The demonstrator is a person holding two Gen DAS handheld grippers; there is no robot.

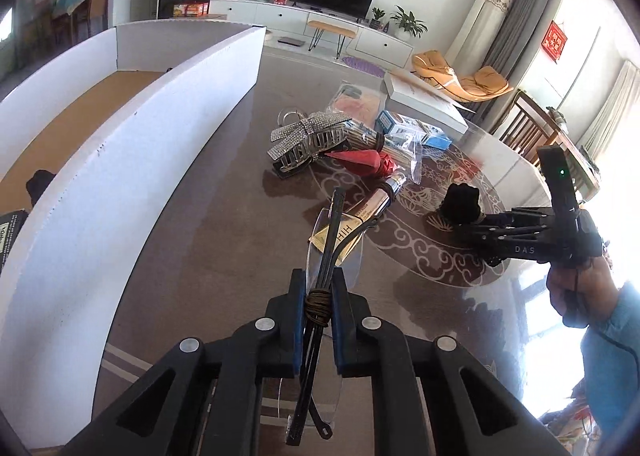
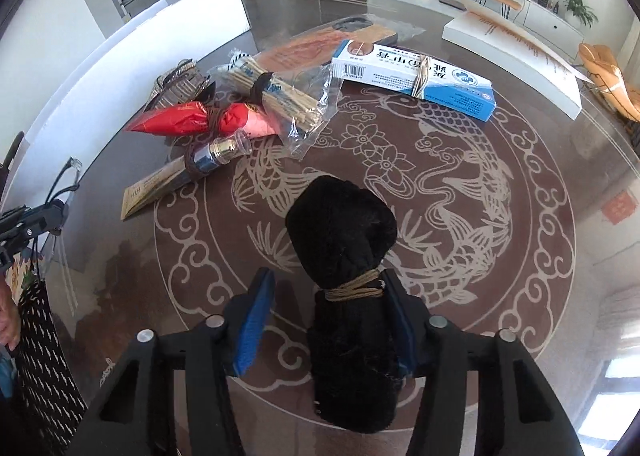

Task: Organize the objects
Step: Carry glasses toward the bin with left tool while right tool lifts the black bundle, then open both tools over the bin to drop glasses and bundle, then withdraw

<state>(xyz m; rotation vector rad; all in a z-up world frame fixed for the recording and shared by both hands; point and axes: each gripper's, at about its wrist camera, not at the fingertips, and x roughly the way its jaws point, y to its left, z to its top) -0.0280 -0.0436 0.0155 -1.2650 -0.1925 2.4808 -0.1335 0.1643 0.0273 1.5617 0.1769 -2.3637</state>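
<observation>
1. Blue-padded and tight, the left claw (image 1: 318,306) is clamped on a folded pair of rimless glasses (image 1: 320,256) bound with brown cord, and they're up off the glass-topped table (image 1: 208,240).
2. Over to the right claw (image 2: 328,320): a black fuzzy bundle (image 2: 344,240) tied with tan string sits between its pads. One pad presses the bundle's side; the other blue pad stands off with a visible gap, so I can't tell if that grip is firm.
3. Seen from the left wrist, the right claw (image 1: 486,222) juts in from the right with that bundle (image 1: 460,202) at its tip, a hand (image 1: 576,288) in a blue sleeve behind it.
4. Just beyond the glasses, a flat gold packet (image 1: 352,232) lies on the table, touching a small bottle with a silver cap (image 2: 220,156).
5. Further on, a red wrapped cone (image 2: 180,120), a bag of wooden sticks (image 2: 276,96) and a rhinestone hair clip (image 1: 308,136) crowd together in one heap.
6. Behind them, a blue-and-white box (image 2: 412,74) and a phone case in clear wrap (image 2: 344,40).
7. Along the left edge runs a big white cardboard box (image 1: 120,176), open-topped, brown floor showing inside.
</observation>
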